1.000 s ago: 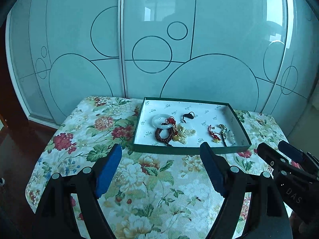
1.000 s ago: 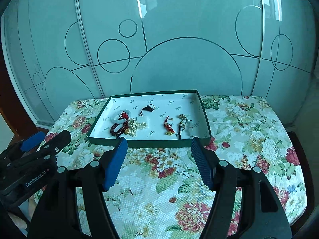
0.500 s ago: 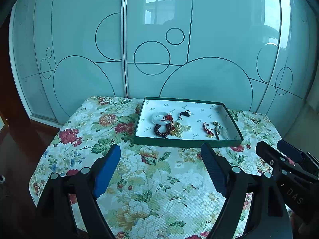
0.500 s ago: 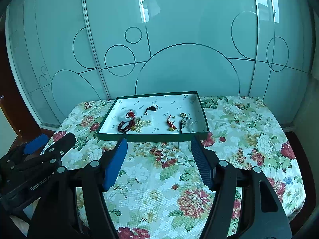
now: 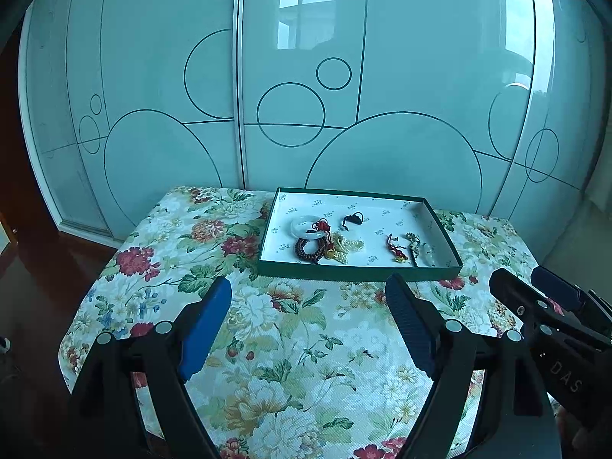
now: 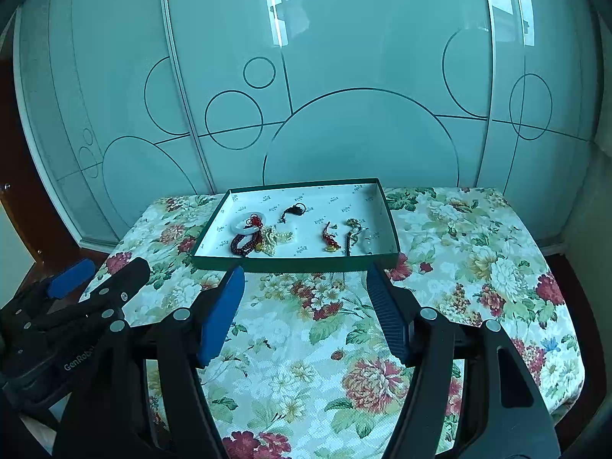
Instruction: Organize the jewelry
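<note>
The jewelry lies in a shallow green tray (image 5: 359, 272) with a white floor, at the far side of a table (image 5: 267, 344) under a floral cloth. In the tray's left half a white bangle (image 5: 306, 227), a dark bead bracelet (image 5: 308, 249) and a pearl strand (image 5: 350, 245) crowd together; a black charm (image 5: 352, 220) sits behind them; a red charm (image 5: 396, 249) and a green pendant (image 5: 415, 243) lie in the right half. All of it is well ahead of both grippers. The left gripper (image 5: 308, 323) hangs over the near cloth, spread wide and holding nothing. The right gripper (image 6: 306, 308), just short of the tray's near wall, is likewise wide and bare. Frosted glass doors (image 5: 306, 76) stand behind.
</note>
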{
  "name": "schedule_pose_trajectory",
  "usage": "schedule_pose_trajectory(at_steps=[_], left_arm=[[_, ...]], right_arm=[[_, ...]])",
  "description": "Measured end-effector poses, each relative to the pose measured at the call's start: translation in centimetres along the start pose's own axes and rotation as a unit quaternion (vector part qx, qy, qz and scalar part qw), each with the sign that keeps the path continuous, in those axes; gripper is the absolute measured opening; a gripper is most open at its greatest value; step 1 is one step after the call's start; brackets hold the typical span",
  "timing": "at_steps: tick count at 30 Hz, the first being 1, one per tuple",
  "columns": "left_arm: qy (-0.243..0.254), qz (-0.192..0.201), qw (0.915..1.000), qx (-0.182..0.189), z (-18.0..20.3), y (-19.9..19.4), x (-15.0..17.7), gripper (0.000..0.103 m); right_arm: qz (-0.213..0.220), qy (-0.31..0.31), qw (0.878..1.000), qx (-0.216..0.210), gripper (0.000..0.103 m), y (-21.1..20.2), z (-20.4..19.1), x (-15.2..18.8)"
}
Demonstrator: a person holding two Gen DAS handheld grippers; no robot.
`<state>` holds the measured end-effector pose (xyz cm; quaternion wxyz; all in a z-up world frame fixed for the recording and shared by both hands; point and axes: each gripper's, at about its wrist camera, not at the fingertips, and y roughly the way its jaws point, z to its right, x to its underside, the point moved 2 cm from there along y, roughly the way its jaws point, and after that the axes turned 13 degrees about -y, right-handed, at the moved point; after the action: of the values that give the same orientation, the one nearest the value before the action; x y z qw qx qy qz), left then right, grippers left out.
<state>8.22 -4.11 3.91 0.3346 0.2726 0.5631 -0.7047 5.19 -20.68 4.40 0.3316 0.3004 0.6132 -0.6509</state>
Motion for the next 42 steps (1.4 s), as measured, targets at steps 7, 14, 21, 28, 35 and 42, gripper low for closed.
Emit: schedule_pose_trajectory(at_steps=[7,14,21,28,35,42], left_arm=[[0.0,0.0,1.0,0.0,-0.03,-0.01,0.01,0.082],[-0.002,0.001,1.0,0.0,-0.05,-0.46,0.17,0.082],[-0.002,0.0,1.0,-0.001,-0.16,-0.55,0.19,0.082],[-0.004,-0.002,1.0,-0.001,-0.19,-0.44,0.27,0.082],[-0.005,-0.002,1.0,-0.005,-0.33,-0.27,0.27,0.084],[-0.003,0.001,0.9998,-0.019,-0.35,0.0,0.34,0.085]], right_arm=[[0.001,0.0,1.0,0.0,0.066,-0.13,-0.09,0.01],[0.001,-0.001,1.0,-0.001,0.066,-0.43,-0.28,-0.14],[0.001,0.0,1.0,-0.001,0.066,-0.47,-0.38,-0.12],[0.001,-0.001,1.0,-0.002,0.066,-0.57,-0.47,-0.17],[0.001,-0.002,1.0,-0.002,0.066,-0.57,-0.57,-0.22],[0.0,-0.003,1.0,-0.003,0.066,-0.48,-0.72,-0.18]])
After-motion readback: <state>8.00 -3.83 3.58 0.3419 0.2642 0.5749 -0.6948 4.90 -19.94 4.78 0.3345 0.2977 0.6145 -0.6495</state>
